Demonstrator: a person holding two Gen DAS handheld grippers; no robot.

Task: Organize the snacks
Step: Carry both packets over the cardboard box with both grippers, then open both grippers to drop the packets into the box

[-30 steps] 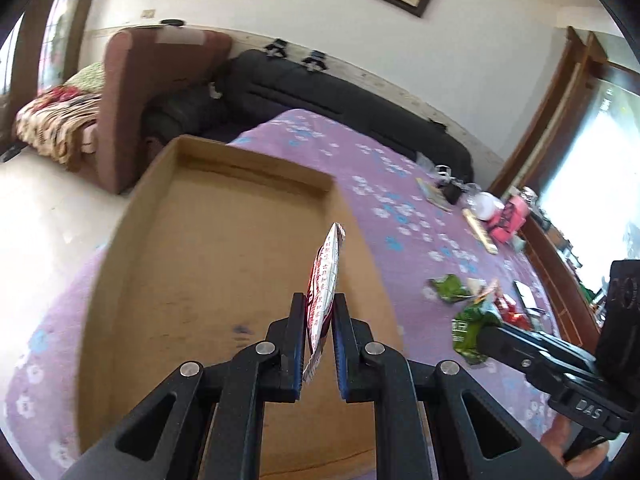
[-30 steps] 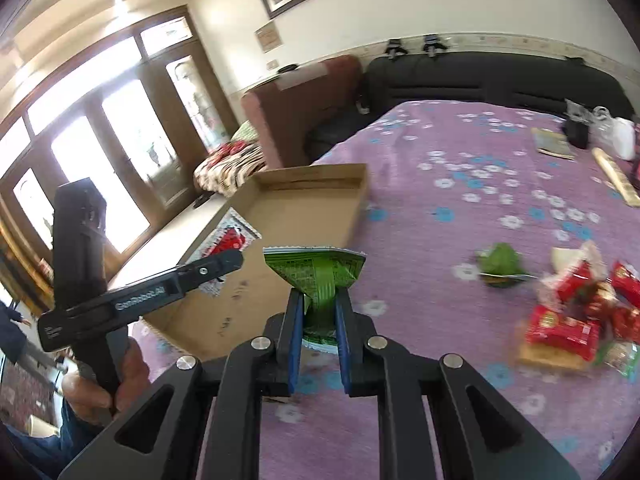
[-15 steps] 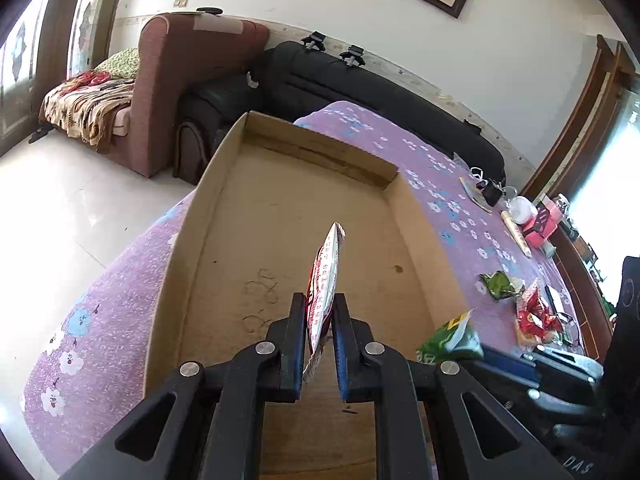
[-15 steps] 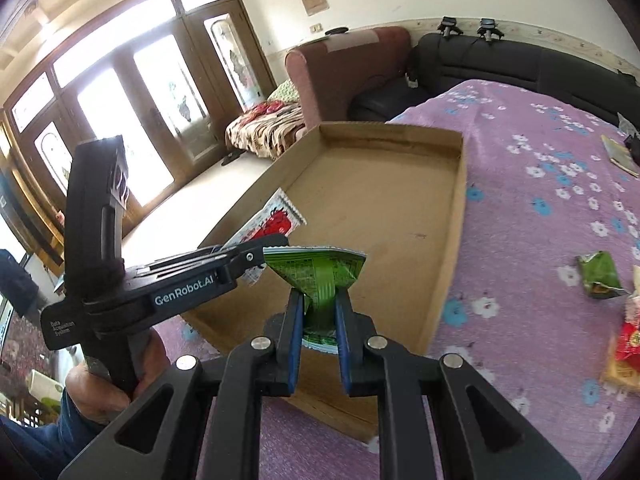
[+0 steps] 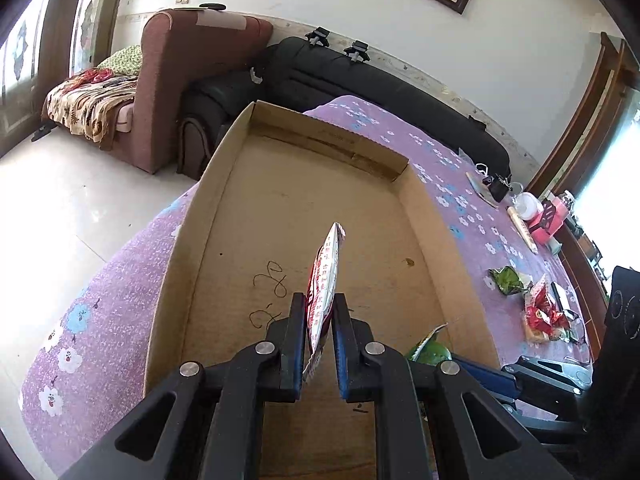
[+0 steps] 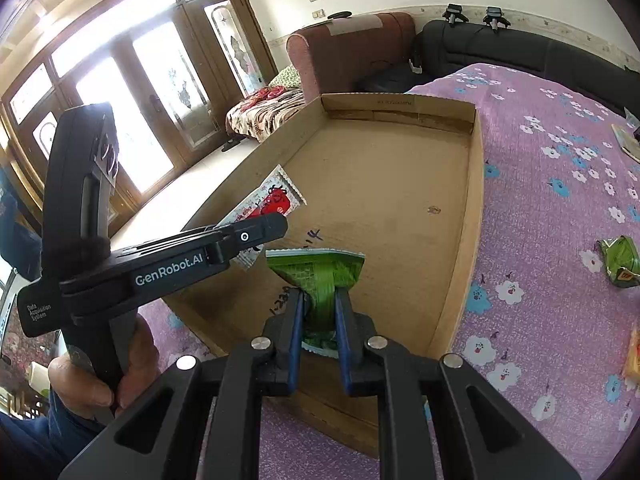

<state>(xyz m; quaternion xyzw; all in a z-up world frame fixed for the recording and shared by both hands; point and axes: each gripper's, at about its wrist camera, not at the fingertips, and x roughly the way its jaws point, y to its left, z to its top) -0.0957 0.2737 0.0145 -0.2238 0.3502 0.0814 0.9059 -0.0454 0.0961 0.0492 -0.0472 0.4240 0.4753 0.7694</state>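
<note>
My left gripper (image 5: 317, 312) is shut on a red and white snack packet (image 5: 325, 280), held edge-on above the near part of a shallow cardboard tray (image 5: 224, 168). The same packet (image 6: 272, 200) and the left gripper (image 6: 264, 232) show in the right wrist view, over the tray's left wall (image 6: 256, 160). My right gripper (image 6: 318, 312) is shut on a green snack packet (image 6: 320, 272) above the tray's near end; that packet (image 5: 430, 350) shows at lower right in the left wrist view. The tray floor is bare.
The tray lies on a purple flowered tablecloth (image 6: 552, 216). Loose snacks lie to the right: a green packet (image 6: 620, 256) (image 5: 508, 280) and red packets (image 5: 544, 316). A brown armchair (image 5: 188, 80) and a black sofa (image 5: 360, 76) stand behind the table.
Both grippers have moved left with their packets, from beside the tray to over its near end. The tray now fills both views.
</note>
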